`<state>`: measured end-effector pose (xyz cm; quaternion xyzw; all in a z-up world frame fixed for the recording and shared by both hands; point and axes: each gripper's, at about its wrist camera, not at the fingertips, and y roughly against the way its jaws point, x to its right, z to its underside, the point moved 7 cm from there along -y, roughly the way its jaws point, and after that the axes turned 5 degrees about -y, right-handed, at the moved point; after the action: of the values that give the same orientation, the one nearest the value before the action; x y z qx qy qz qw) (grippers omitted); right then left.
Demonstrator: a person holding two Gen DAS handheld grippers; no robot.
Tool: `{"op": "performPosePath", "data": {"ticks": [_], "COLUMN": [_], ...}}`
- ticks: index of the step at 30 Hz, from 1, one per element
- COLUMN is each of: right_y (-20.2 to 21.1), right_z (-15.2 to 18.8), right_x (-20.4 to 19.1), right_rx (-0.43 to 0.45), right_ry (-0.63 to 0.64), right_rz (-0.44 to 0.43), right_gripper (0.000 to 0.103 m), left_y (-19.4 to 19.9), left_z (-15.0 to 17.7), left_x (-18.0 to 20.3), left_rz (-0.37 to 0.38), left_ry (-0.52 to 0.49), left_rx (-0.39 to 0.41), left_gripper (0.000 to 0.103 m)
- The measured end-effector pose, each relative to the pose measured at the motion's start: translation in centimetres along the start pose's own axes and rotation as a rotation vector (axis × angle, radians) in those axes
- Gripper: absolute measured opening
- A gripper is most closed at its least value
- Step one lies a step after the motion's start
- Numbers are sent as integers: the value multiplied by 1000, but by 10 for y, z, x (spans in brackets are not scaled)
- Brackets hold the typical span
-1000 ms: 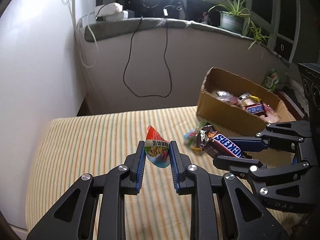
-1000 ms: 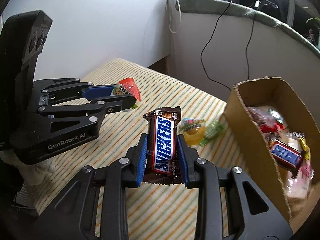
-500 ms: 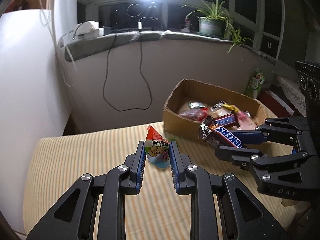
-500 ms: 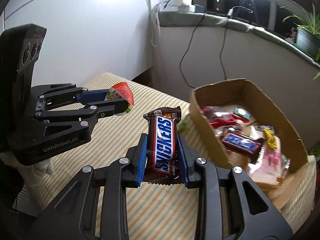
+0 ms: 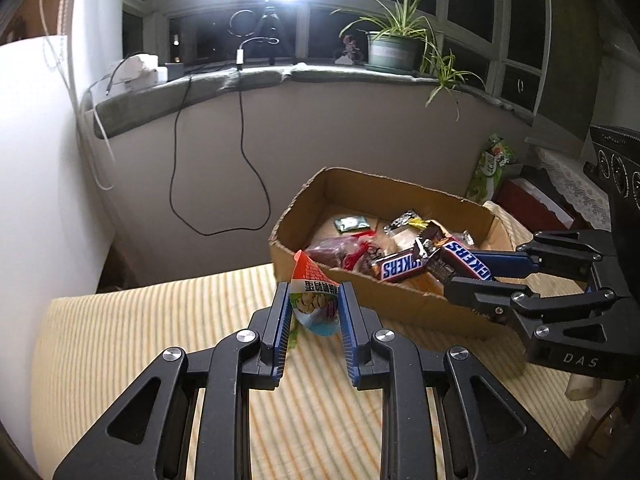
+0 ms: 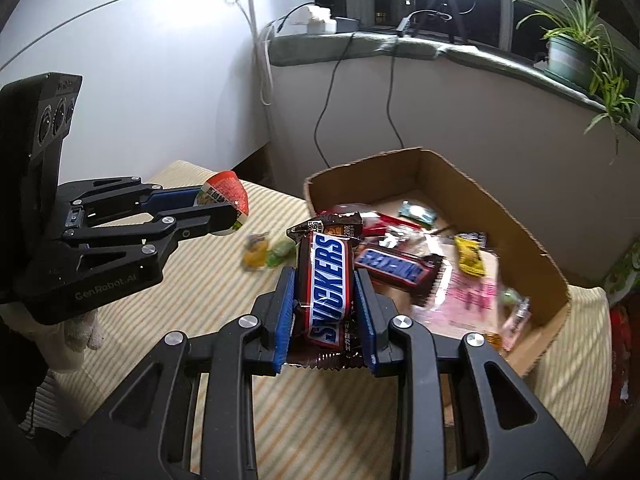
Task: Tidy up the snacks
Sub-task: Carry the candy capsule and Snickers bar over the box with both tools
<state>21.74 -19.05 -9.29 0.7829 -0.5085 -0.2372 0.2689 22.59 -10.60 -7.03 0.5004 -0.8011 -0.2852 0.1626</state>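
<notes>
Snickers bar (image 6: 326, 286), brown wrapper with blue lettering, sits clenched in my right gripper (image 6: 325, 300), its long axis running straight out along the jaws. Ahead of them and to the right stands an open cardboard box (image 6: 520, 216) holding a second Snickers (image 6: 394, 266) and other packets. My left gripper (image 5: 314, 312) grasps a small cone-shaped snack packet (image 5: 314, 300), red tip pointing up beyond the jaws. Two loose candies (image 6: 266, 252) lie on the striped surface (image 6: 240, 360) between both jaws, short of the box wall.
</notes>
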Motion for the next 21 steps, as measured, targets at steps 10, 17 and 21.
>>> {"op": "performPosePath", "data": {"ticks": [10, 17, 21], "right_y": [6, 4, 1], "right_z": [-3, -9, -10], "right_x": [48, 77, 90], "right_rx": [8, 3, -1], "right_ry": [-54, -78, -88], "right_rz": [60, 98, 113], "right_gripper": [30, 30, 30], "left_y": [-28, -53, -65], "left_z": [-22, -39, -46], "left_x": [11, 22, 30], "left_rz": [39, 62, 69], "left_ry": [-2, -5, -20], "left_rx": [-14, -28, -39], "left_gripper": [22, 22, 22]}}
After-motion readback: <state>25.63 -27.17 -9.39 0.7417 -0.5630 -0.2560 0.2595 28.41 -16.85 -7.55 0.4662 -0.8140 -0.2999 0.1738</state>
